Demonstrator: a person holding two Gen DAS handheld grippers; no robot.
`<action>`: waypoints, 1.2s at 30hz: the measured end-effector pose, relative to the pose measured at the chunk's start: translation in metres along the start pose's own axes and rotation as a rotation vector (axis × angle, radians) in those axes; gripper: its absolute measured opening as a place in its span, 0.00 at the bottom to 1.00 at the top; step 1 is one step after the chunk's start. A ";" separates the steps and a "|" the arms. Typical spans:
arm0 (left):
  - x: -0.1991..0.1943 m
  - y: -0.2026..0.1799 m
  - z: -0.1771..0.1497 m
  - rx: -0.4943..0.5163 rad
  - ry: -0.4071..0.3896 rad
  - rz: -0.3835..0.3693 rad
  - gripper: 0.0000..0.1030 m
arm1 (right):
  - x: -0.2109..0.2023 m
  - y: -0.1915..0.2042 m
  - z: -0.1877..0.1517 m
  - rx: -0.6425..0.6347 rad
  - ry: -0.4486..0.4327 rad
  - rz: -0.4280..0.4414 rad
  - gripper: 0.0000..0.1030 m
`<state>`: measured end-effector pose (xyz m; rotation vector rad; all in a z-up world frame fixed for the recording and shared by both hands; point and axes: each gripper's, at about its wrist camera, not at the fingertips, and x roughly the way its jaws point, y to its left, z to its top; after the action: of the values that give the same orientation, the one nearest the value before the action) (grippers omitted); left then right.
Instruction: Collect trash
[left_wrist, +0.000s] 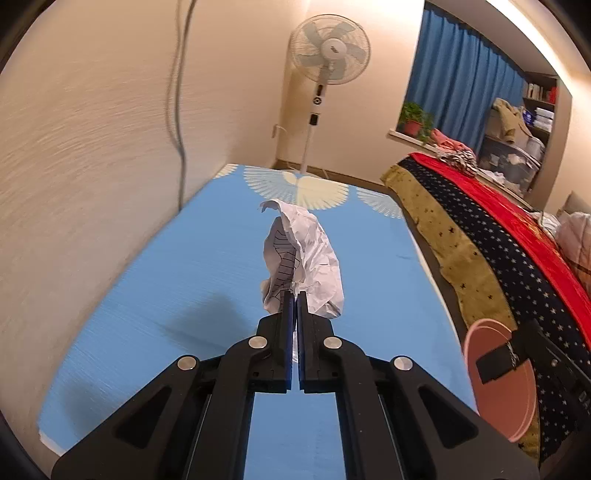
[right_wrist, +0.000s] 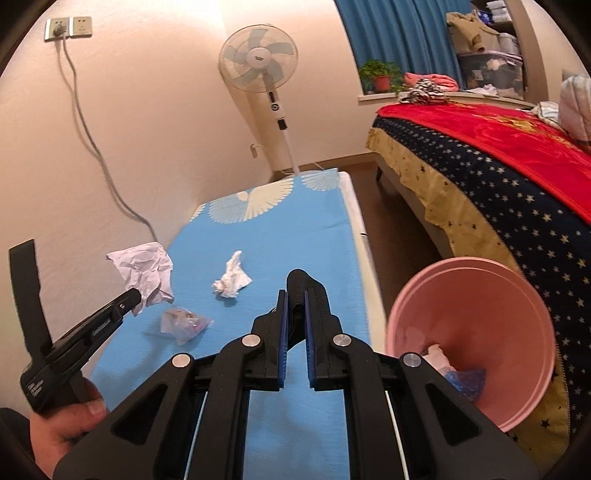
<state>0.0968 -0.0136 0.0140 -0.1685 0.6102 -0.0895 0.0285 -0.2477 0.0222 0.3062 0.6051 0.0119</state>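
Right claw (right_wrist: 295, 306) at lower centre, pinching dark ridged object (right_wrist: 304, 291), maybe sock; hard to tell. Pink bin (right_wrist: 517, 295) just right of it, mouth tilted toward claw, nearer right hand. Left claw (right_wrist: 135, 295) at left edge, pressed on crumpled paper (right_wrist: 146, 271). Farther on blue table (right_wrist: 295, 229): plastic wrapper (right_wrist: 184, 323), then tissue (right_wrist: 232, 277).

Tissue (right_wrist: 232, 276) on table (right_wrist: 280, 236); bucket (right_wrist: 476, 332) right (bedside).
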 end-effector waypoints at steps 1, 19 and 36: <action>-0.001 -0.003 -0.001 0.006 0.001 -0.006 0.02 | -0.001 -0.001 0.000 0.002 -0.001 -0.006 0.08; 0.001 -0.056 -0.017 0.103 -0.001 -0.112 0.02 | -0.011 -0.043 0.008 0.072 -0.046 -0.114 0.08; 0.004 -0.107 -0.030 0.176 -0.004 -0.222 0.02 | -0.025 -0.091 0.010 0.144 -0.099 -0.246 0.09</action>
<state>0.0791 -0.1235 0.0071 -0.0654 0.5748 -0.3566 0.0067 -0.3399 0.0176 0.3679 0.5432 -0.2830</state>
